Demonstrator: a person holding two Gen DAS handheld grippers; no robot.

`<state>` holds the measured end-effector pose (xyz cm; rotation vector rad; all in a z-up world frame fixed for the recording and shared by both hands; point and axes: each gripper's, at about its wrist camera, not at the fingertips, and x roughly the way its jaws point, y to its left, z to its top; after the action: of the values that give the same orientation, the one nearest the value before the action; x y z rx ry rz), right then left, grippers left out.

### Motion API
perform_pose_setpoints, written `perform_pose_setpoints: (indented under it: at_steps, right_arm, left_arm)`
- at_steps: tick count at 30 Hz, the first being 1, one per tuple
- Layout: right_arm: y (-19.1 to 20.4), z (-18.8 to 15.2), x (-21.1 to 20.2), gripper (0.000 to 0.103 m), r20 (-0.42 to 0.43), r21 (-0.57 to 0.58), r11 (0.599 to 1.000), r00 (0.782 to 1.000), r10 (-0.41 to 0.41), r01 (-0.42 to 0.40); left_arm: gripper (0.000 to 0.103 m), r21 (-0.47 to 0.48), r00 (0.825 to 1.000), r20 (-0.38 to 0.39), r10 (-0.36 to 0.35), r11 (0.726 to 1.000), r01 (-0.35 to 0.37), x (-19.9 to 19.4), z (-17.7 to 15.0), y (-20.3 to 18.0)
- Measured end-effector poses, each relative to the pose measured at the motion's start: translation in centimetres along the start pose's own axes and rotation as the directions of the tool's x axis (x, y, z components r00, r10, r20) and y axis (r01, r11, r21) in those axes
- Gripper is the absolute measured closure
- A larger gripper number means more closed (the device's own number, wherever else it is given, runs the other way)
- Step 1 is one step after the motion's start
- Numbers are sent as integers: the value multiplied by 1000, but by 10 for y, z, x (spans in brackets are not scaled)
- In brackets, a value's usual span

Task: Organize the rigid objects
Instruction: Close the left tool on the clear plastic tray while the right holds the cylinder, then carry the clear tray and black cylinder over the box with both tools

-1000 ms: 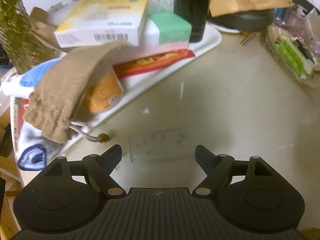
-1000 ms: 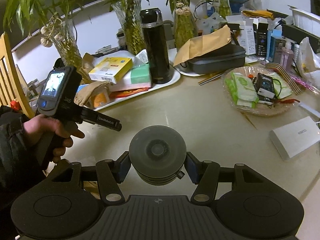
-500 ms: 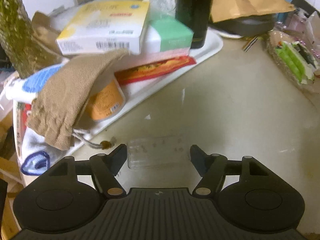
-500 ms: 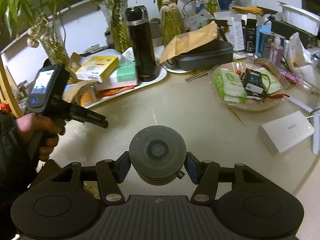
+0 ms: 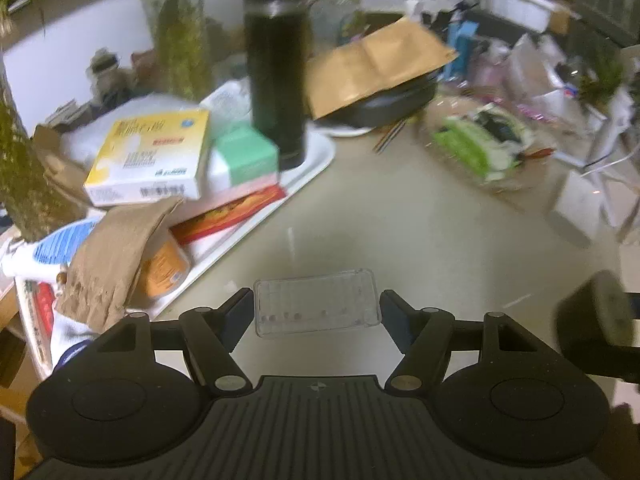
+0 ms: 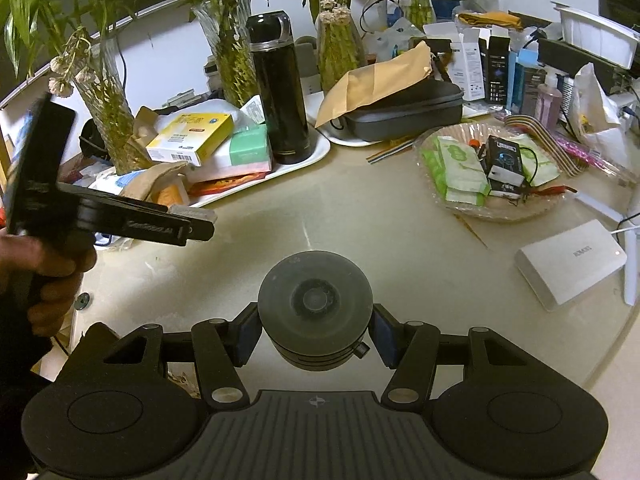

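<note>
My left gripper (image 5: 317, 312) is shut on a clear flat plastic case (image 5: 316, 307) and holds it lifted above the beige table (image 5: 400, 232). In the right wrist view the left gripper (image 6: 196, 224) shows at the left, level, with the case's edge (image 6: 188, 212) between its fingers. My right gripper (image 6: 314, 334) is shut on a black round puck-like device (image 6: 314, 310), held above the table's near side. That device also shows at the right edge of the left wrist view (image 5: 592, 320).
A white tray (image 6: 316, 152) at the back left carries a black thermos (image 6: 280, 92), a yellow box (image 6: 192, 136), a green box (image 6: 248, 146) and a brown pouch (image 5: 108, 256). A glass dish of packets (image 6: 492, 172), a white power brick (image 6: 568, 260), a black zip case (image 6: 404, 112) and vases stand around.
My left gripper closed on the clear case and lifted it off the table, tilting up to level. The right gripper kept hold of the puck and shifted slightly.
</note>
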<state>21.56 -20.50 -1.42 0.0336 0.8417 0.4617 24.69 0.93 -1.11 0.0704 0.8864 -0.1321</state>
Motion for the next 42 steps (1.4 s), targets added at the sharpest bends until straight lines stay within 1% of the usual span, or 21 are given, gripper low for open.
perform_pose_setpoints:
  at_steps: [8, 18, 27, 35, 42]
  right_arm:
    - [13, 1, -1, 42, 6, -12, 1000, 1000, 16, -16]
    - [30, 7, -19, 42, 24, -37, 999, 1000, 15, -15]
    - [41, -1, -45, 42, 35, -44, 999, 999, 19, -17]
    - [50, -12, -58, 42, 36, -42, 999, 999, 29, -28]
    - [53, -24, -68, 42, 28, -31, 999, 999, 43, -42]
  left_arm:
    - [35, 24, 995, 80, -67, 998, 65, -34, -11, -8]
    - [35, 9, 980, 153, -124, 992, 124, -74, -29, -3]
    - [35, -5, 973, 182, -145, 989, 148, -98, -49, -5]
    - [35, -33, 972, 183, -149, 987, 158, -113, -69, -3]
    - [35, -32, 971, 183, -152, 986, 161, -125, -81, -7]
